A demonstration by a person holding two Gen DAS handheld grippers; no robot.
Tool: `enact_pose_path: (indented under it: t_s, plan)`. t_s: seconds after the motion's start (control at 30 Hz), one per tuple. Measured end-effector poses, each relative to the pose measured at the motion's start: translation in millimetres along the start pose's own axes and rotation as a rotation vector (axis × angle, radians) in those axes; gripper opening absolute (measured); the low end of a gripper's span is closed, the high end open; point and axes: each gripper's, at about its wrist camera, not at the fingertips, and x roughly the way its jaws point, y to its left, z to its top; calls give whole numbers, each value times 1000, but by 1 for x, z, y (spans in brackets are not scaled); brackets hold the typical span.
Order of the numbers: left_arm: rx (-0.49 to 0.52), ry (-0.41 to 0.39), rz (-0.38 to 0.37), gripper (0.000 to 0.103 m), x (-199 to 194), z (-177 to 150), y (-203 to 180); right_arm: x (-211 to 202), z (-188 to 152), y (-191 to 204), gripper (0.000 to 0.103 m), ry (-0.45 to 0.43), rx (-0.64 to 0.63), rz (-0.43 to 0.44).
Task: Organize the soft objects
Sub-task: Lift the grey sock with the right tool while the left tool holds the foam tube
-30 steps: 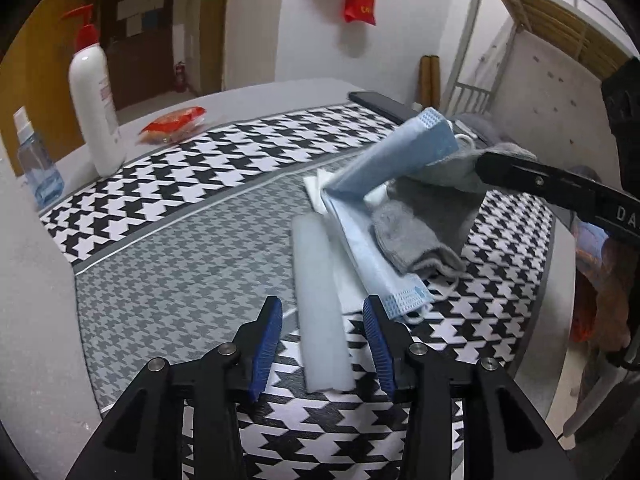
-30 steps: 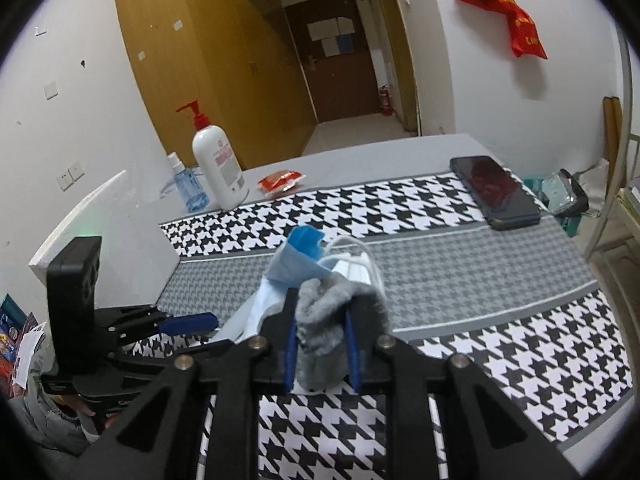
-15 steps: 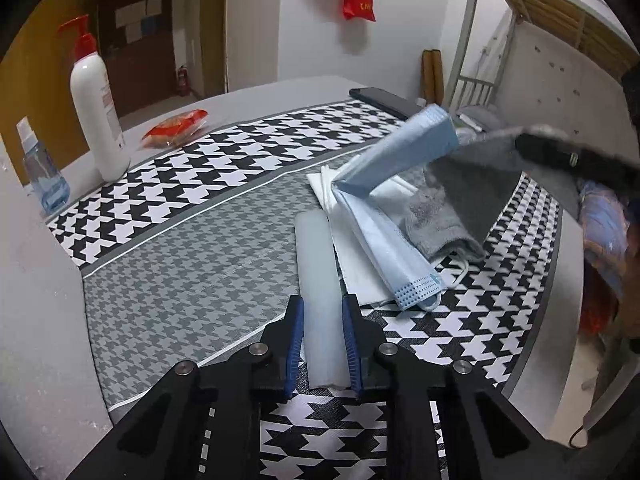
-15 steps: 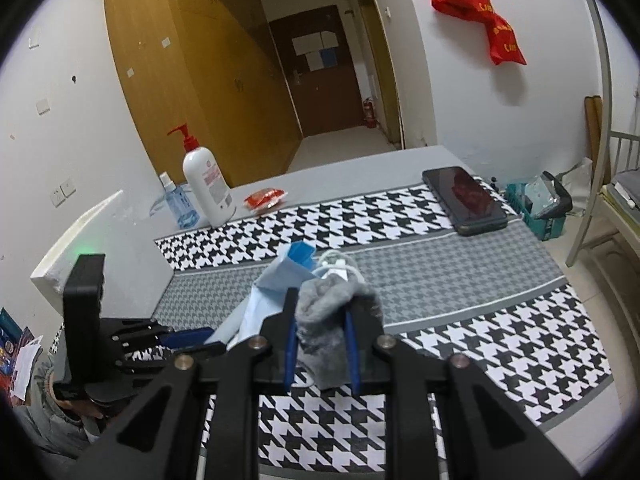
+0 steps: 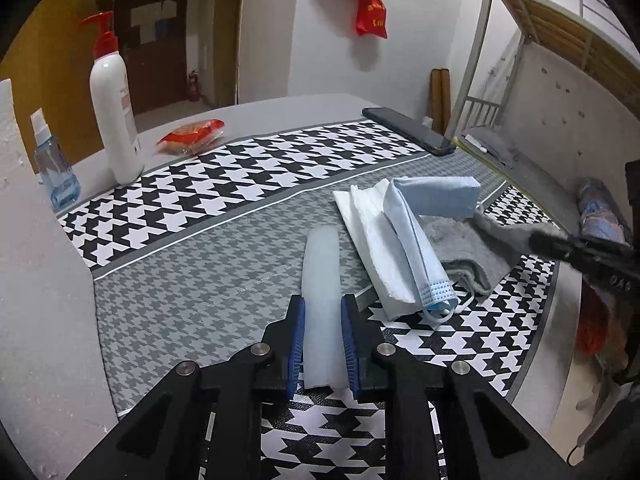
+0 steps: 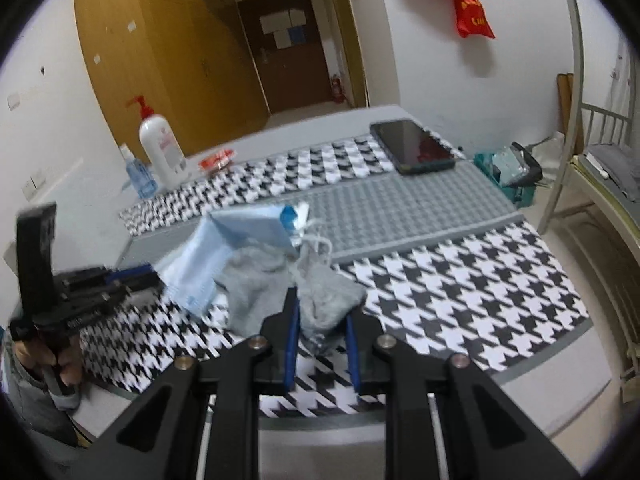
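The right wrist view is smeared by motion, so the label on the white pump bottle with a red nozzle (image 6: 162, 148) is unreadable. The folded white tissue (image 5: 362, 224) lies partly under the pale blue pleated face mask (image 5: 416, 248) (its far edge hidden).

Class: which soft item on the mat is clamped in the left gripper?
The translucent white strip, clamped by the left gripper; the grey sock is in the right gripper.

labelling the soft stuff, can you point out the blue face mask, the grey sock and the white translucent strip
blue face mask (image 5: 416, 256), left wrist view, on its pleated middle
grey sock (image 6: 328, 300), right wrist view, on the bunched part between the fingers
white translucent strip (image 5: 320, 280), left wrist view, on its middle, just ahead of the fingers
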Motion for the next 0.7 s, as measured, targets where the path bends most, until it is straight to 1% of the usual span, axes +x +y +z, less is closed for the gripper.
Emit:
enact_pose_path:
  t_s: [0.07, 0.1, 0.13, 0.17, 0.2, 0.23, 0.33, 0.43, 0.47, 0.57, 0.7]
  plan:
    - [-2, 4, -2, 20, 1, 0, 0, 5, -2, 4, 25, 11, -19, -27]
    - [-4, 7, -3, 20, 2, 0, 1, 6, -2, 7, 30, 9, -35, -44]
    - [-7, 12, -5, 20, 2, 0, 2, 6, -1, 10, 39, -1, -53, -58]
    - [-9, 15, -6, 20, 3, 0, 2, 5, -1, 11, 45, -8, -63, -59]
    - [-11, 18, -7, 20, 4, 0, 3, 4, 0, 12, 54, -15, -67, -57]
    - [-12, 18, -8, 20, 4, 0, 3, 0, 0, 12, 58, -29, -70, -54]
    - [-14, 19, -10, 20, 5, 0, 4, -8, 1, 13, 63, -65, -71, -60]
    - [-14, 18, -10, 20, 5, 0, 4, -15, 0, 10, 64, -96, -71, -100]
    - [-14, 18, -9, 20, 5, 0, 4, -16, 0, 9, 64, -104, -66, -98]
    - [-8, 16, -11, 20, 5, 0, 3, -7, 0, 10, 65, -65, -63, -27]
    - [-16, 20, -14, 20, 5, 0, 4, 11, 2, 24, 65, -37, -108, -10]
